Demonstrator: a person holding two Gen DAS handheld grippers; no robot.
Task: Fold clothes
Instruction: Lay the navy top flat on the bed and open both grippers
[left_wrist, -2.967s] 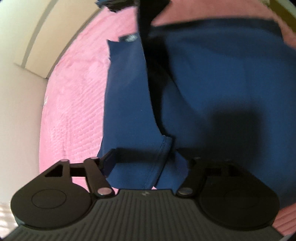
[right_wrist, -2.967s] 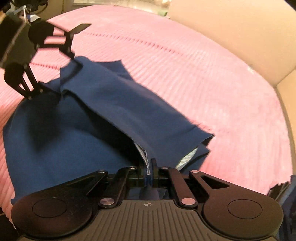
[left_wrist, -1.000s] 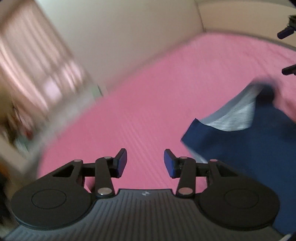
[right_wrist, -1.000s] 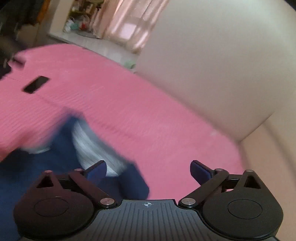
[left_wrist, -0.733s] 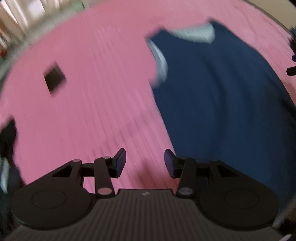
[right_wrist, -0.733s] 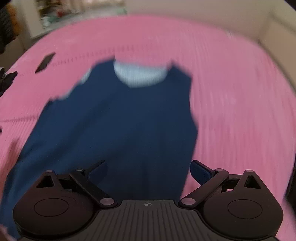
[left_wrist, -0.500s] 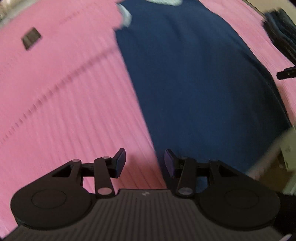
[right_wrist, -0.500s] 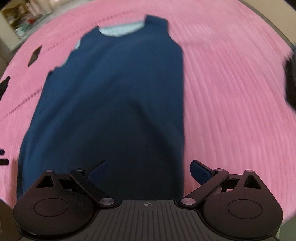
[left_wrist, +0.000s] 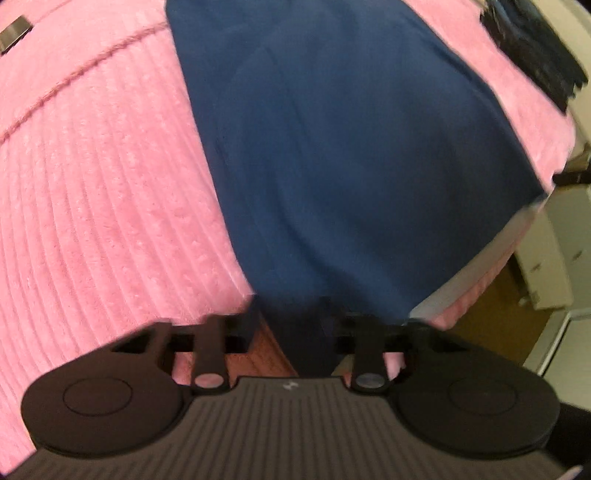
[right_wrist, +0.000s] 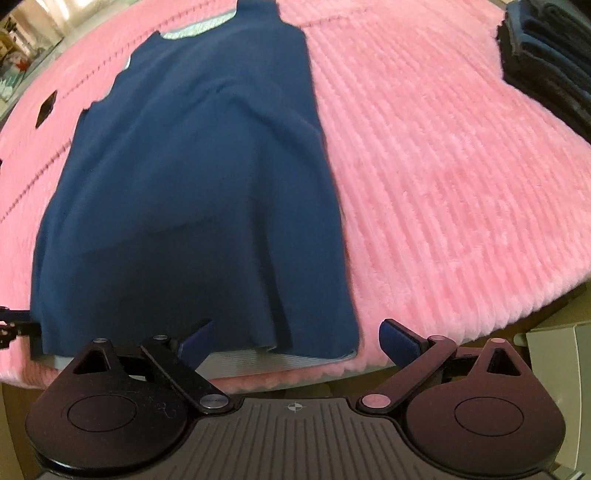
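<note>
A: Navy garment (right_wrist: 192, 184) lay flat, lengthwise on the pink ribbed cover (right_wrist: 461, 177), hem at the near bed edge, probably spread out for the first fold. Left gripper (left_wrist: 291, 325) straddled the hem corner, jaws parted, nothing pinched.

B: Right gripper (right_wrist: 295, 339)?

A: Spread wide, empty, at the hem's other corner. Three seconds earlier it was pinching a raised fold and the cloth was bunched. Dark folded stack (right_wrist: 546, 55) sat far right.
</note>
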